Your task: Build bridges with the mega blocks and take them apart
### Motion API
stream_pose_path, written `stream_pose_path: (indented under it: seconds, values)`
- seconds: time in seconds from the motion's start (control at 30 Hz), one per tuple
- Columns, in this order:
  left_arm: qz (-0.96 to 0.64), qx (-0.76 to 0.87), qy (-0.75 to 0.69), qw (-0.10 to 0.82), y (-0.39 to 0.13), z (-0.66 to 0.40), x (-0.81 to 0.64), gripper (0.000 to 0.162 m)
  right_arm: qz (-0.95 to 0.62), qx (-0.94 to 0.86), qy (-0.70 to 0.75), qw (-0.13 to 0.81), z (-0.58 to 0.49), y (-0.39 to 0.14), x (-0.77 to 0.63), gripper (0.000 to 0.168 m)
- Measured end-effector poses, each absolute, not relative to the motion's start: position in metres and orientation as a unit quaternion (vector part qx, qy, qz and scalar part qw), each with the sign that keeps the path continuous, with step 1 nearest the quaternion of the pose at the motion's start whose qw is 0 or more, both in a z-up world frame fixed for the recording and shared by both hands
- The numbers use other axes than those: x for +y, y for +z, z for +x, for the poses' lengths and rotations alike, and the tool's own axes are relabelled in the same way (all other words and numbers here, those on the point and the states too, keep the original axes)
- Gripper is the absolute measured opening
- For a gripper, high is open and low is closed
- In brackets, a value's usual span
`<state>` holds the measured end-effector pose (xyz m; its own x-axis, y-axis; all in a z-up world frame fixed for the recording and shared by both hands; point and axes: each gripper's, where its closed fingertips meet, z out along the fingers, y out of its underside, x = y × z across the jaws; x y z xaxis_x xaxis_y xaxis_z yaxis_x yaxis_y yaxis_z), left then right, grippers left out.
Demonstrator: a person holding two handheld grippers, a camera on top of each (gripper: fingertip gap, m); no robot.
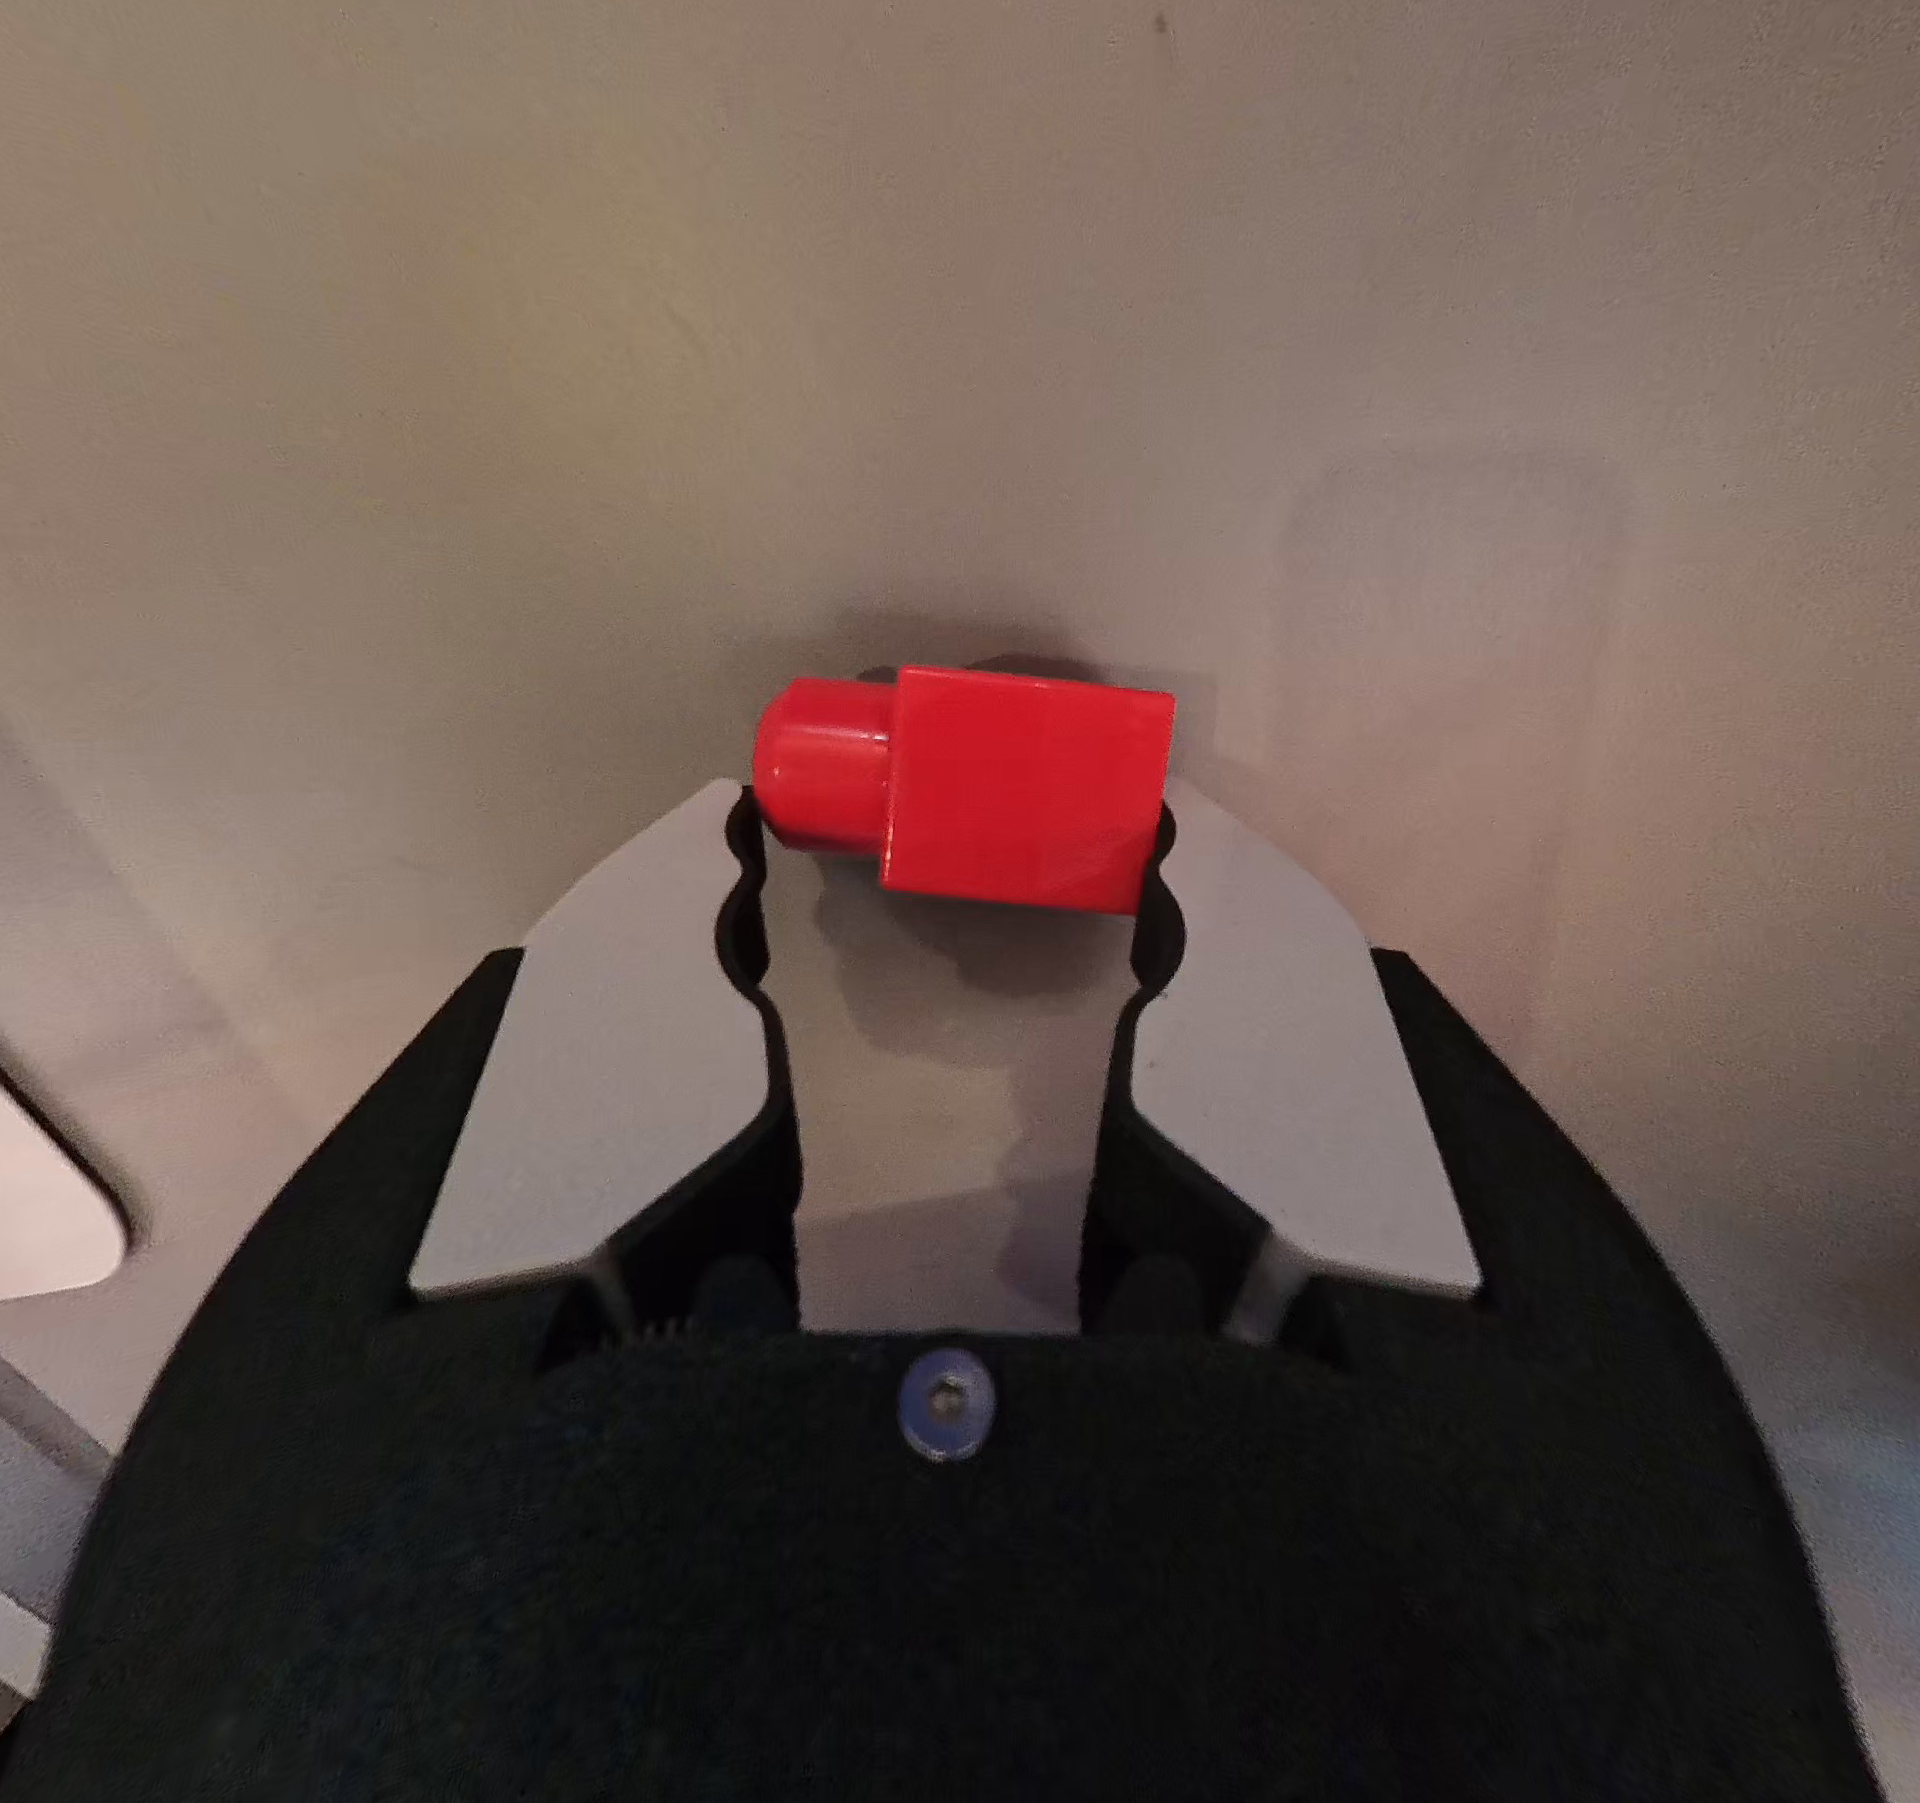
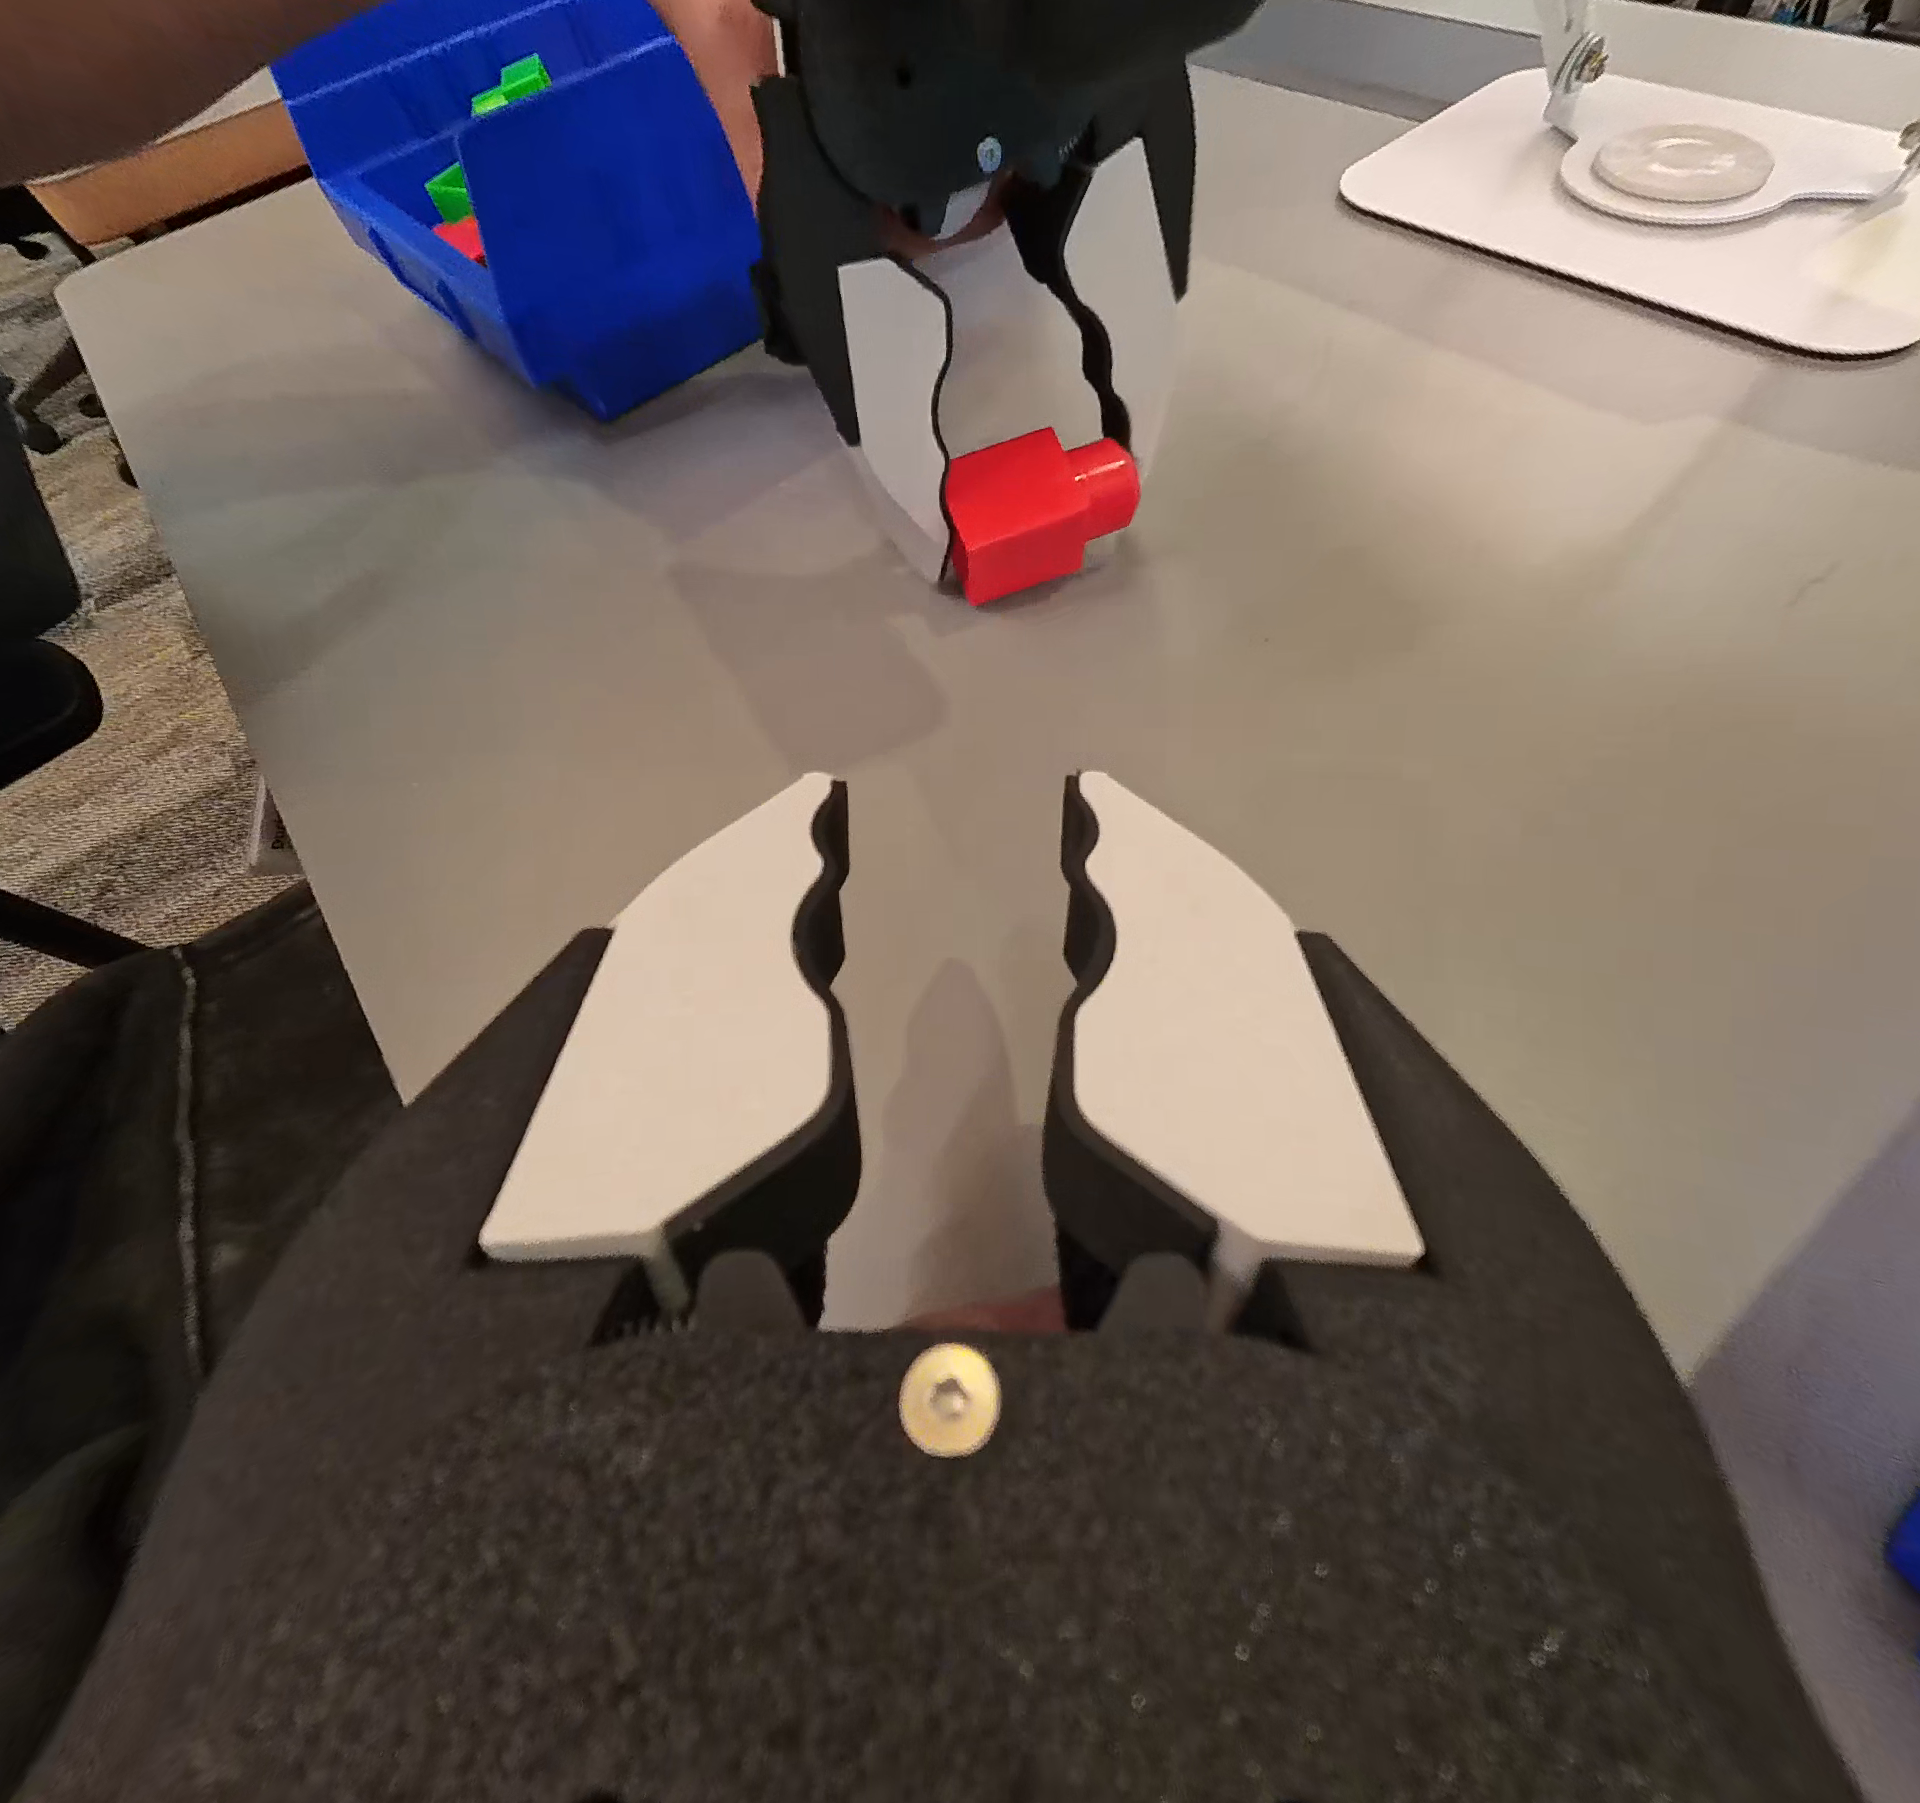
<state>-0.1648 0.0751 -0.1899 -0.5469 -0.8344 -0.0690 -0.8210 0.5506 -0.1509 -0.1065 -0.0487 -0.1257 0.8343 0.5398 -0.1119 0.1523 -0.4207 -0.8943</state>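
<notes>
The left tongs point(image 1: 961, 803) pinch a single-stud red mega block point(image 1: 987, 792) at their tips, its stud lying sideways rather than up. In the right wrist view the same block point(image 2: 1023, 522) sits low over the grey worktop point(image 2: 1455, 714), touching it or just above; I cannot tell which. The right tongs point(image 2: 956, 787) are spread and empty, hovering near the worktop's front edge, well apart from the block.

Behind the left tongs a blue bin point(image 2: 582, 226) stands on the worktop with green blocks point(image 2: 509, 86) and a red one inside. A white stand base point(image 2: 1662, 226) lies at the far right.

No bridge stands anywhere in view, so this looks like the very start of building: a first pier block is being brought out from the bin. The next move probably calls for turning the block stud-up and setting it flat, since on its side it cannot take another block on top. The right tongs are free to steady it or fetch a second block.

No brand marks or readable writing show on the block, the bin or the tongs. A small tag at the worktop's left edge is too small to make out.
</notes>
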Motion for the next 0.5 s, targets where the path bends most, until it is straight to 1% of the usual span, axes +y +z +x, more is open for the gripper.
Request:
stream_pose_path:
  seconds: [0.1,0.13,0.2,0.23,0.33,0.5]
  values:
    - [-0.48,0.873,-0.053,0.06,-0.193,-0.167,0.074,0.068,-0.822,-0.211,0.198,0.49,-0.107,-0.128,-0.048,0.039]
    - [-0.48,0.873,-0.054,0.066,-0.192,-0.166,0.074,0.069,-0.823,-0.211,0.199,0.488,-0.107,-0.13,-0.048,0.039]
    - [-0.484,0.869,-0.049,0.087,-0.186,-0.166,0.076,0.077,-0.824,-0.21,0.201,0.486,-0.107,-0.13,-0.048,0.039]
    - [-0.492,0.863,-0.058,0.094,-0.178,-0.168,0.075,0.075,-0.824,-0.209,0.204,0.485,-0.107,-0.13,-0.049,0.039]
    - [-0.531,0.823,-0.141,0.143,-0.137,-0.178,0.056,0.077,-0.824,-0.209,0.211,0.483,-0.107,-0.13,-0.051,0.039]
    - [-0.599,0.687,-0.288,0.293,-0.058,-0.245,0.03,0.078,-0.827,-0.207,0.223,0.473,-0.107,-0.135,-0.053,0.039]
